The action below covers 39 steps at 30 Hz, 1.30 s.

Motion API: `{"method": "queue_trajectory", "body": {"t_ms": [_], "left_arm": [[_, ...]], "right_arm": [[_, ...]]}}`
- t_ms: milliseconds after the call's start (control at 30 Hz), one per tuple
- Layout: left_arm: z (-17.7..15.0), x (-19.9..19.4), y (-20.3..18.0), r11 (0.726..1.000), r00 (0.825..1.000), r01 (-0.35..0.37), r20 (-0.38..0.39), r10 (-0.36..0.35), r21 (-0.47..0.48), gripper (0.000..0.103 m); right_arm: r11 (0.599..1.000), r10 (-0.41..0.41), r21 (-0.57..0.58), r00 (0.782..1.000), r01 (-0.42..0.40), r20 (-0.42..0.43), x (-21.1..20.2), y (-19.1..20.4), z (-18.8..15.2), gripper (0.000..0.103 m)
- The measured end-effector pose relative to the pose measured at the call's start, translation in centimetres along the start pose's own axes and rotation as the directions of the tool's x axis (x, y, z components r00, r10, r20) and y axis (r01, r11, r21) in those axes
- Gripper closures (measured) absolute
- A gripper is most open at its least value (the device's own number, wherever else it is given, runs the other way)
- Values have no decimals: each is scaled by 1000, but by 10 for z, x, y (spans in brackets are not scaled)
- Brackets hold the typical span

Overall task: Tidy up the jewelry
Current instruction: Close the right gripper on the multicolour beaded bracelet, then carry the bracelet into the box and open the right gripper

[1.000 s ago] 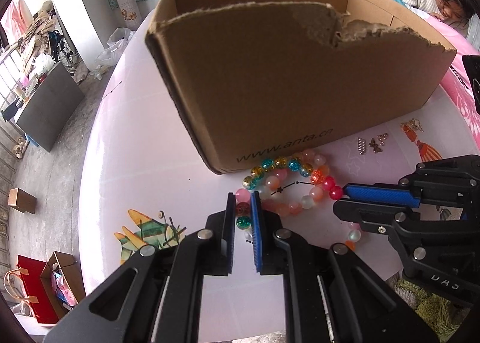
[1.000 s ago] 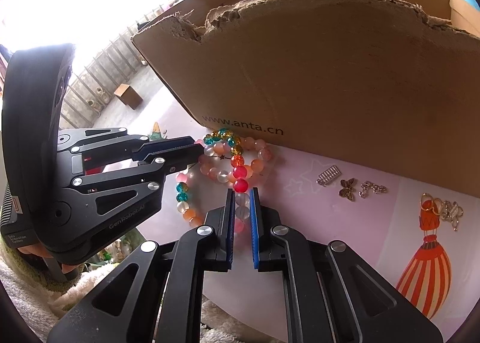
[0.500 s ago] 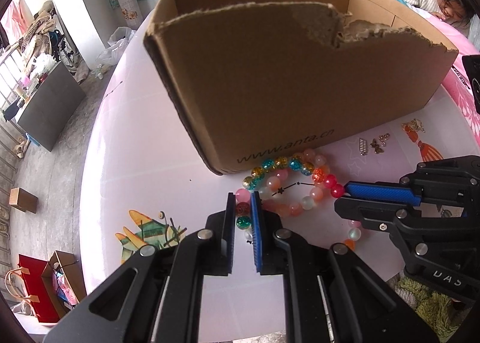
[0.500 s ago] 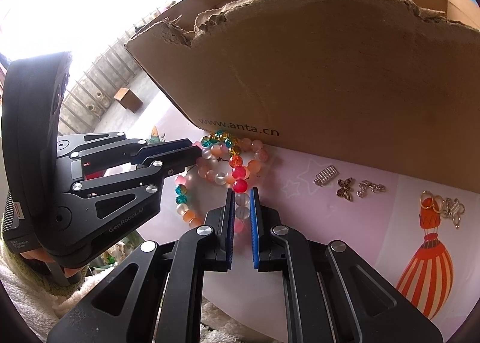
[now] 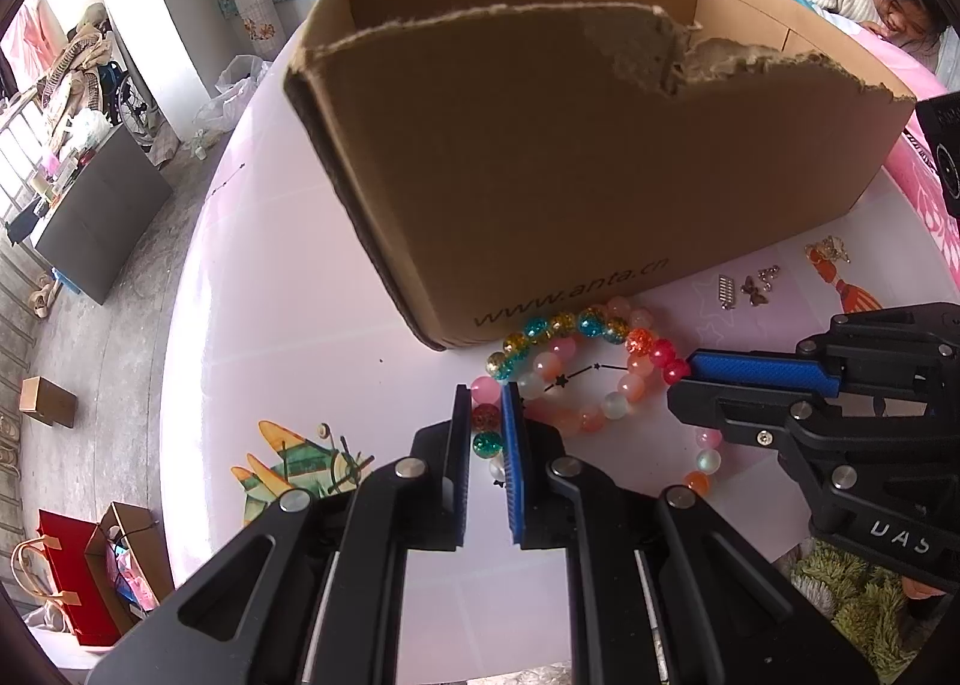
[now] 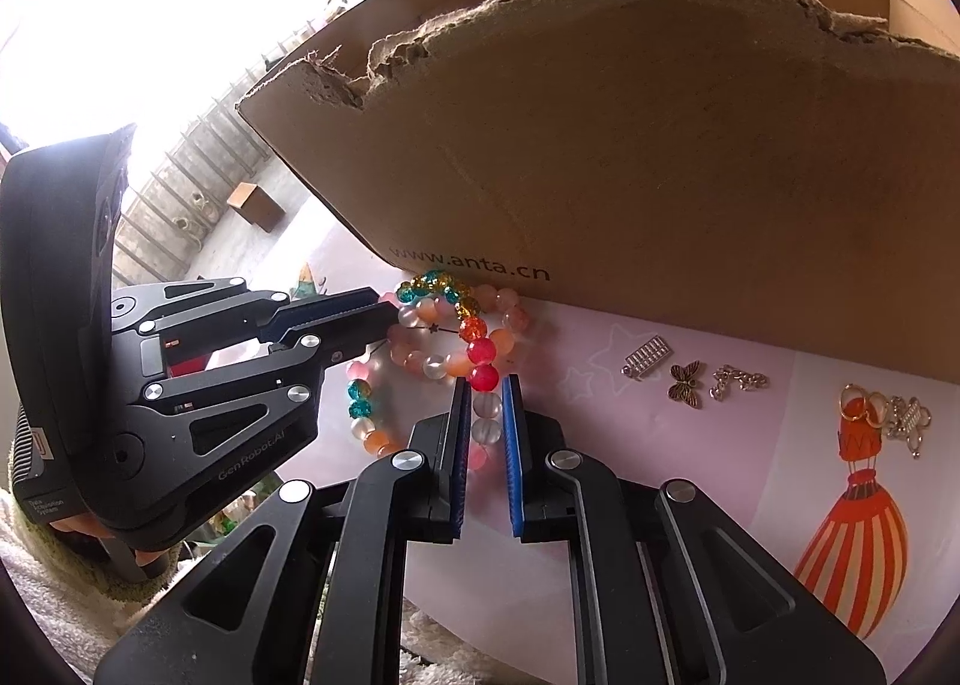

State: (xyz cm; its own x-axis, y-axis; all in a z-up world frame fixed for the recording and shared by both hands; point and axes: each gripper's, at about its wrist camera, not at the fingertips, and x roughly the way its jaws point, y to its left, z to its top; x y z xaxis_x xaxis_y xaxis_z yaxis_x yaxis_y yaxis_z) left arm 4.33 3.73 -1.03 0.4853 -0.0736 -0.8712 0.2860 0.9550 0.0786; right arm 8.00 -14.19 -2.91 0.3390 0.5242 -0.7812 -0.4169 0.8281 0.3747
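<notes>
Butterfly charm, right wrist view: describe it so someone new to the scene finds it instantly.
Start at the big torn cardboard box printed www.anta.cn. On the pink table just below its bottom edge, right of the beaded bracelets, three small metal pieces lie in a row. The butterfly charm is the middle one, dark bronze with spread wings, between a silver abacus-like charm and a short silver chain.

The right claw (image 6: 486, 406) pinches a beaded bracelet (image 6: 480, 379); the left claw (image 6: 384, 319) grips it opposite. Small charms (image 6: 684, 382) lie rightward, before the cardboard box (image 6: 660, 145).
</notes>
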Motion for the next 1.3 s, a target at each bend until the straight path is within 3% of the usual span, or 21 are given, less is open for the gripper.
{"method": "queue_trajectory", "body": {"t_ms": [500,733,933,1100,1300], "left_arm": [[-1,-1,2,1000,1000,0,14,0,-10,94],[-4,-18,11,1000,997,14,79,-12,-19,94],[-5,-44,21,997,991,66,117,-62,-34,94],[-1,-83,32,987,971,157,188,-147,-40,94],[27,-139,37,971,915,239,330,-233,23,94]], "right_arm": [[1000,-8,-9,1000,8,21,-4,3,-1,95],[1000,11,-18,997,-10,70,-19,6,-4,96],[999,39,-36,993,-35,115,-38,14,-5,96],[996,75,-67,981,-64,176,-68,21,-4,96],[989,82,-140,939,-36,333,-121,30,12,96]]}}
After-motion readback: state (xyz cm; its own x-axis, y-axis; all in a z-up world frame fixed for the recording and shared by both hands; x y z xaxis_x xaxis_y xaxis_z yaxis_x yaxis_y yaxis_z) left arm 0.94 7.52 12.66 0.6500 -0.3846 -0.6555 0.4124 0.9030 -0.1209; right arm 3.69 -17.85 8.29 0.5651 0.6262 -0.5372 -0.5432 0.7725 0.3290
